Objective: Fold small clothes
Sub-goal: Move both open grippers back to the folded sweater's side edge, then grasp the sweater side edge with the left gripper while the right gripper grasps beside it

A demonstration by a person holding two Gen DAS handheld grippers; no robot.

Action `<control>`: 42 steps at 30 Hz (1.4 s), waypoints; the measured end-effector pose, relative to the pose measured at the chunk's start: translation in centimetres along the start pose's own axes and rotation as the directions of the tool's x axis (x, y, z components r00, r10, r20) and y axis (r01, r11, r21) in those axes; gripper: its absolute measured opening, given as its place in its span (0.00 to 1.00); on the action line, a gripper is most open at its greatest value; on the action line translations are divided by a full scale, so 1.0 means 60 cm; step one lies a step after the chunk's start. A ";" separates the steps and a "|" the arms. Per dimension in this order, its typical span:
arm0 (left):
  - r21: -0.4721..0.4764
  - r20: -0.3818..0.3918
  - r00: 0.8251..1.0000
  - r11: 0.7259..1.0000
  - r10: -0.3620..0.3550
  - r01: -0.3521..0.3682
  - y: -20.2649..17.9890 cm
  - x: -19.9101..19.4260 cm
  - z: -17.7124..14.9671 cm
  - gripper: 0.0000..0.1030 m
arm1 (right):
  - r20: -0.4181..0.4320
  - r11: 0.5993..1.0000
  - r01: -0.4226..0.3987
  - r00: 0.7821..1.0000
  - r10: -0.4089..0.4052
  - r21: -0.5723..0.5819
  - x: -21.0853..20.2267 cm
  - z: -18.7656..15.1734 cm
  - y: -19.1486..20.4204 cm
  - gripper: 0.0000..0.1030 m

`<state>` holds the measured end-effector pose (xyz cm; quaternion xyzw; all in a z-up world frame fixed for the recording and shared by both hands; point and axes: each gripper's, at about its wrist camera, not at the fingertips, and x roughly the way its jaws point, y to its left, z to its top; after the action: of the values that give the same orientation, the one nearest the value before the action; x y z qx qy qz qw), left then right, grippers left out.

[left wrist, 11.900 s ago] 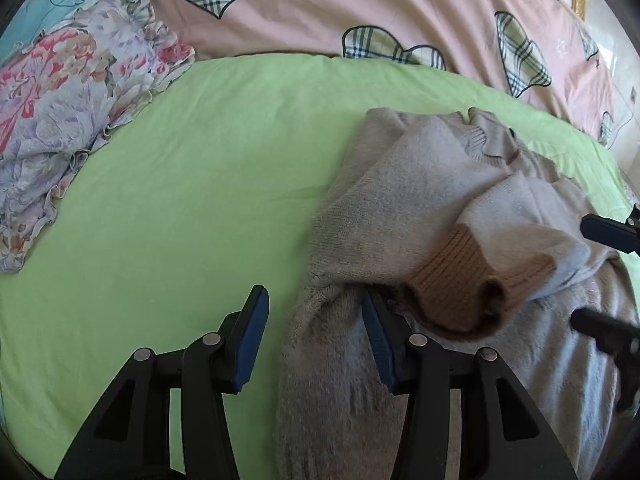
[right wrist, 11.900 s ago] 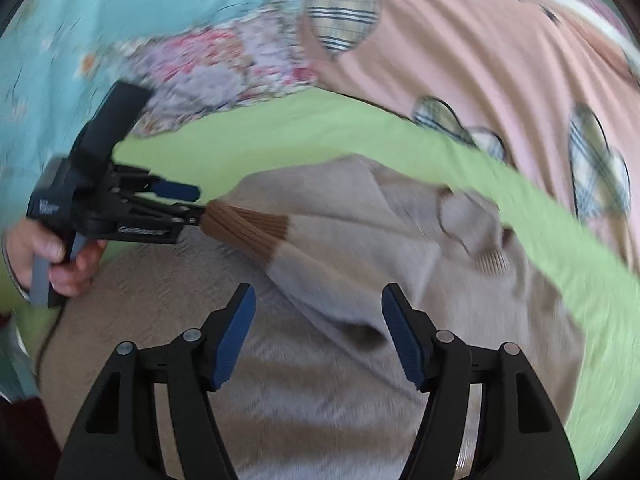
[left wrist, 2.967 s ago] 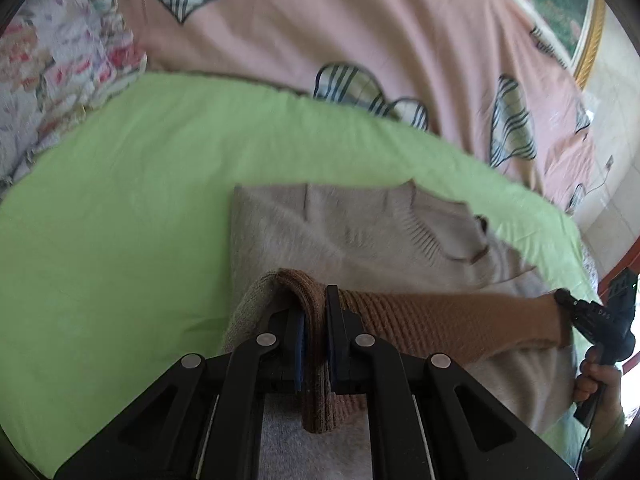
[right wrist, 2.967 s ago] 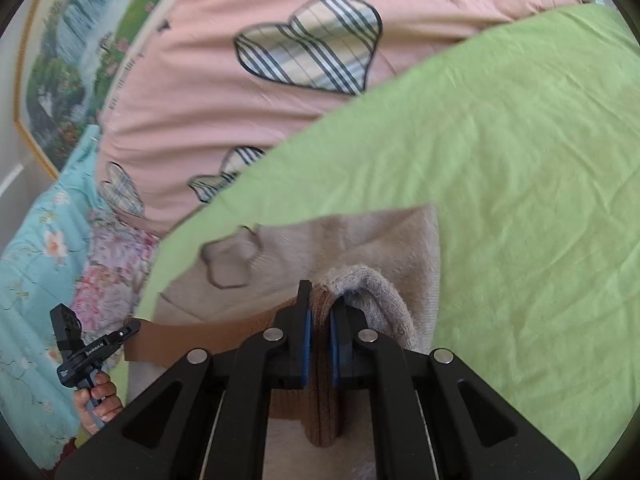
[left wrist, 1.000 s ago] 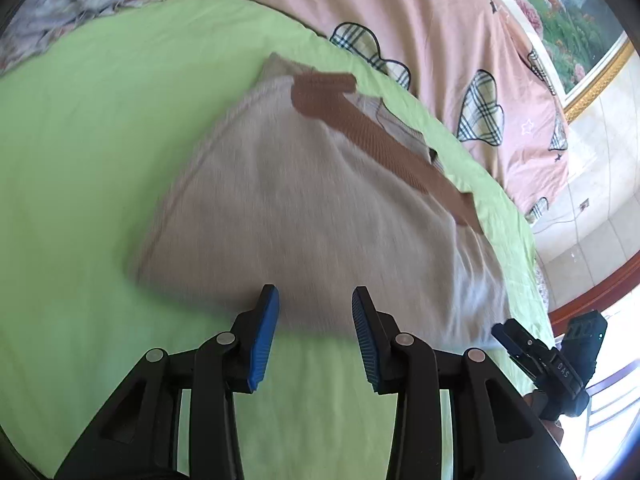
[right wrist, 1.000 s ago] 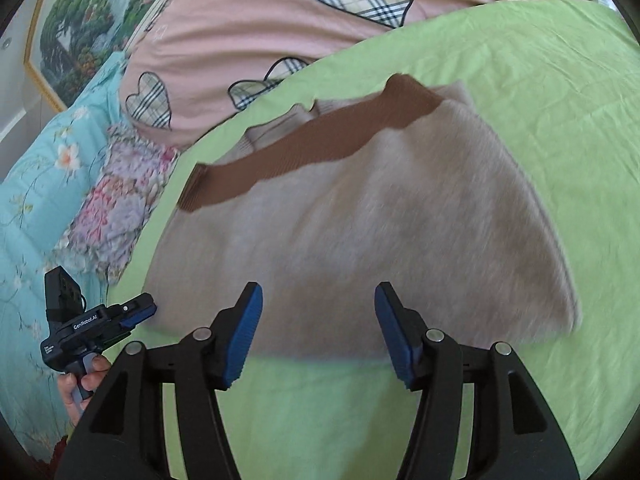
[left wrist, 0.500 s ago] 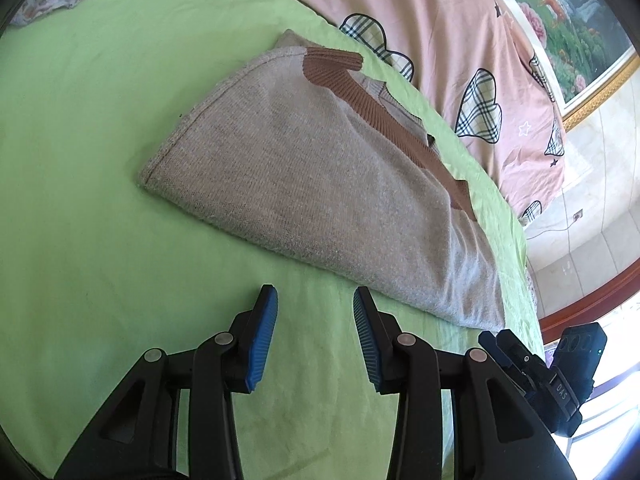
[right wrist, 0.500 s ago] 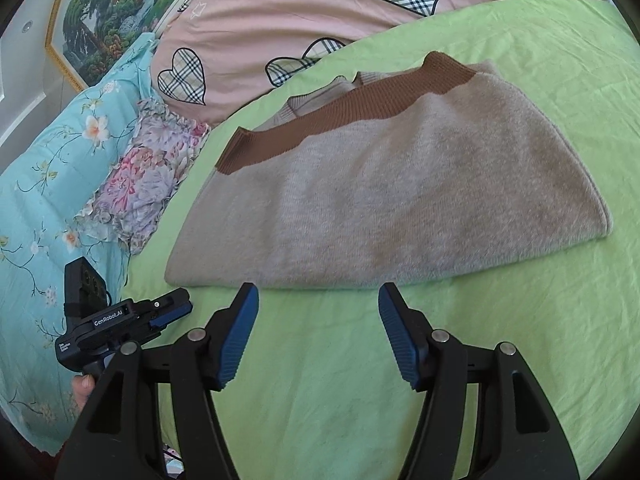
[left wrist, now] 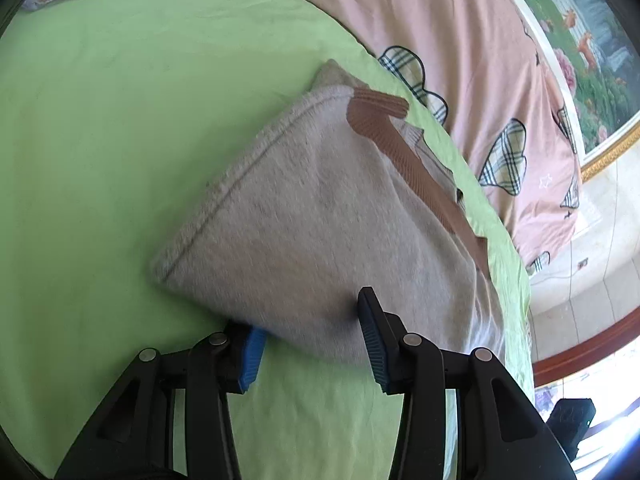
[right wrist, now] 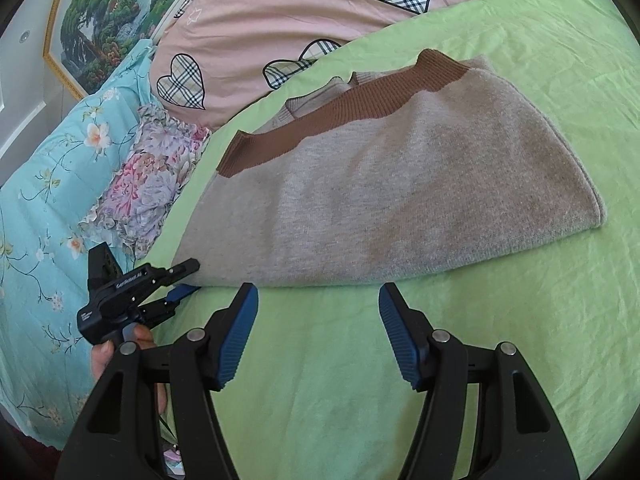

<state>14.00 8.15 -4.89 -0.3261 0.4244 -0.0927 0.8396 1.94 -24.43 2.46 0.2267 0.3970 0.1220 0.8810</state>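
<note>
A grey knit sweater (right wrist: 392, 184) with a brown ribbed hem (right wrist: 340, 116) lies folded in half on the green sheet (right wrist: 500, 340). My left gripper (left wrist: 308, 316) is at the sweater's (left wrist: 320, 216) near left corner. Its jaws are opening, with the folded edge lying between them. One blue pad (left wrist: 250, 356) is tucked under the cloth and the other finger (left wrist: 370, 332) rests above it, neither pressing. The right wrist view shows the left gripper (right wrist: 194, 278) straddling that corner, held by a hand (right wrist: 120, 348). My right gripper (right wrist: 318, 316) stands open over bare sheet, just short of the sweater's near edge.
A pink duvet with plaid hearts (right wrist: 320, 12) lies behind the sweater. A floral garment (right wrist: 148, 188) and a turquoise flowered quilt (right wrist: 40, 208) lie to the left. A framed painting (right wrist: 108, 4) hangs behind. The bed's edge and a wooden rail (left wrist: 580, 356) are at the right.
The left gripper has moved forward and down to the sweater's near left corner, and the folded edge now lies between its fingers. The right gripper has hardly moved.
</note>
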 end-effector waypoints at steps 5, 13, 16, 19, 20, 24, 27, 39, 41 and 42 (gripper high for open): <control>0.003 0.045 0.998 0.999 0.051 -0.051 -0.007 0.017 0.039 0.35 | 0.000 1.000 -0.004 1.000 0.004 0.014 0.001 0.011 -0.009 0.62; 0.219 0.118 0.993 0.975 0.008 -0.034 -0.129 0.000 0.057 0.07 | 0.036 0.999 -0.009 0.999 0.007 0.037 -0.011 0.068 -0.045 0.62; 0.314 0.113 0.991 0.949 -0.077 0.038 -0.202 -0.005 0.041 0.07 | 0.052 0.999 -0.002 0.999 0.000 0.051 -0.017 0.104 -0.069 0.62; 0.396 0.070 0.989 0.914 -0.129 0.091 -0.268 0.016 0.014 0.07 | 0.053 0.998 -0.012 0.999 0.008 0.068 -0.020 0.139 -0.090 0.62; 0.417 0.049 0.989 0.903 -0.139 0.106 -0.285 0.027 0.002 0.07 | 0.048 0.996 -0.029 0.999 0.026 0.080 -0.019 0.149 -0.096 0.62; 0.459 -0.037 0.988 0.876 -0.148 0.149 -0.328 0.079 -0.039 0.07 | 0.011 0.985 -0.124 0.992 0.124 0.120 0.002 0.188 -0.106 0.62; 0.466 -0.073 0.987 0.870 -0.144 0.162 -0.337 0.100 -0.061 0.07 | -0.061 0.954 -0.240 0.965 0.255 0.180 0.043 0.208 -0.111 0.65; 0.527 -0.093 0.991 0.840 -0.097 0.132 -0.338 0.100 -0.083 0.07 | -0.271 0.891 -0.396 0.853 0.447 0.221 0.258 0.277 -0.023 0.60; 0.544 -0.091 0.992 0.830 -0.091 0.126 -0.341 0.096 -0.085 0.07 | -0.286 0.918 -0.357 0.874 0.393 0.170 0.274 0.294 -0.011 0.25; 0.547 -0.095 0.991 0.827 -0.097 0.133 -0.344 0.094 -0.084 0.07 | -0.281 0.929 -0.338 0.886 0.368 0.151 0.274 0.302 -0.006 0.21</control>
<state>16.10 -12.57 2.20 -0.0922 0.3857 -0.2717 0.8769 26.40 -23.73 2.23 0.3163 0.4855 0.2940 0.7601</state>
